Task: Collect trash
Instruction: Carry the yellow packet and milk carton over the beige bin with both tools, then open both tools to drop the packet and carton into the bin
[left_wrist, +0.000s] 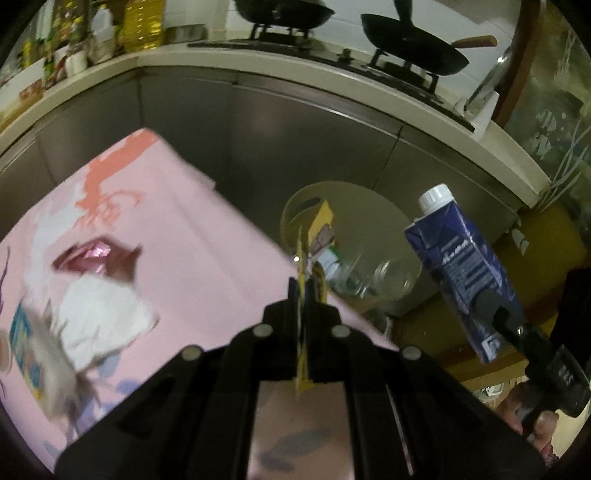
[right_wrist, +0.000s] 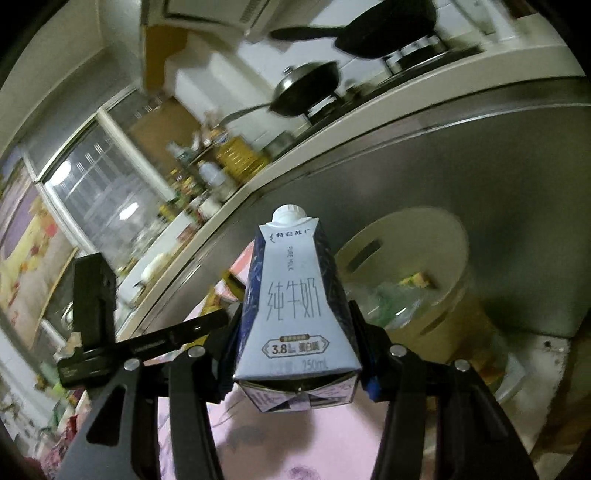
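Holding two pieces of trash above the pink tablecloth (left_wrist: 192, 221), near the beige bin (left_wrist: 354, 199).

Item one: milk carton (right_wrist: 295, 306), white-capped, clamped across its lower side panels by the right gripper (right_wrist: 295, 332), jaws part-way apart. Likely light and emptied; thin card walls will crush under hard squeeze, so the stiffer base folds suit best.

Item two: yellow wrapper (left_wrist: 303, 295), flat, floppy, slick-looking; pinched edge-on in the fully closed left gripper (left_wrist: 303, 291). Liable to slip.

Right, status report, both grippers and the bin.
Left gripper shut on yellow wrapper. Right gripper shut on milk carton. Bin ahead, partly full, nothing blocking.
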